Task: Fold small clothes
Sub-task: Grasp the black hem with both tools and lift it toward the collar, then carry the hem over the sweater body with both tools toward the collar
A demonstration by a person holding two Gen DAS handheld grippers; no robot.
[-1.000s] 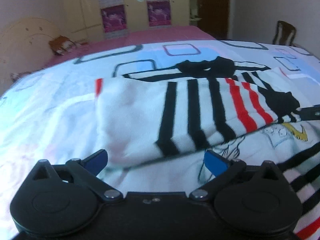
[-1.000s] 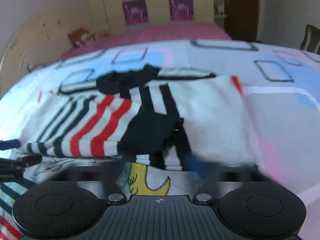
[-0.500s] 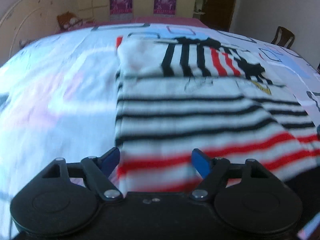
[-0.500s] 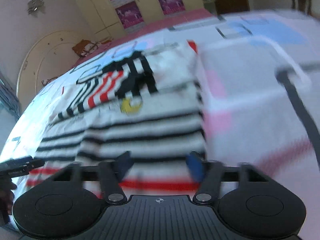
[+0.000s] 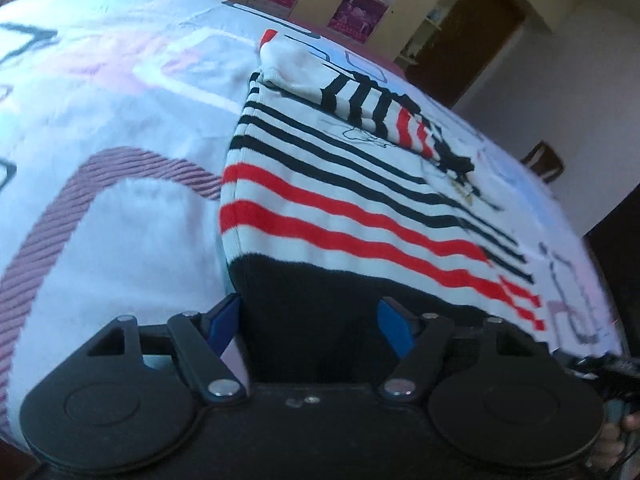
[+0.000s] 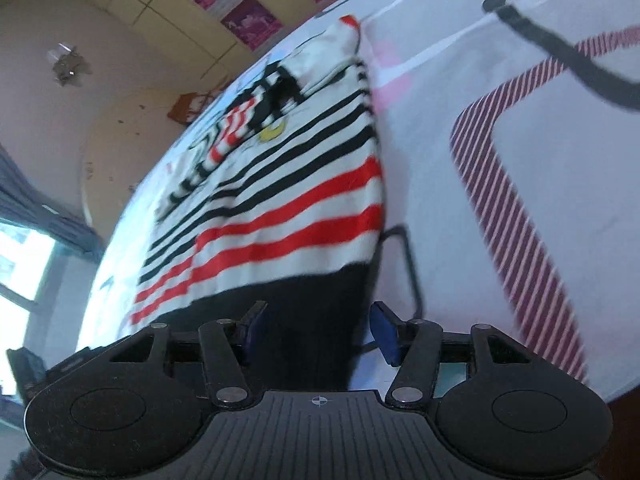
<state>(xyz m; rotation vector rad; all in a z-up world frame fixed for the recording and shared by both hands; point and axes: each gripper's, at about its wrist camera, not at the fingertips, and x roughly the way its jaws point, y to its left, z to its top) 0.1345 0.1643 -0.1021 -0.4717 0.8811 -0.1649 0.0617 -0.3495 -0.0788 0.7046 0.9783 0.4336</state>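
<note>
A small white sweater (image 5: 360,208) with black and red stripes and a black hem lies flat on the bed, both sleeves folded across its chest. My left gripper (image 5: 310,320) is at the hem's left corner. Its jaws are closing, with the black hem band (image 5: 312,300) between the blue pads (image 5: 394,328), and the cloth is not pinched. In the right wrist view the sweater (image 6: 288,216) shows again. My right gripper (image 6: 318,330) is at the hem's right corner, jaws closing around the black band (image 6: 316,304), which still lies flat.
The bed sheet (image 5: 120,220) is white with pink, grey and blue rectangles (image 6: 520,208). Wardrobes with purple posters (image 5: 360,8) and a dark door (image 5: 472,28) stand behind the bed. A chair (image 5: 544,160) is by the wall and a window (image 6: 16,264) is at the left.
Both grippers have drawn back from the folded sleeves at the top of the sweater to its black hem. Both views have rolled, and both pairs of jaws have narrowed.
</note>
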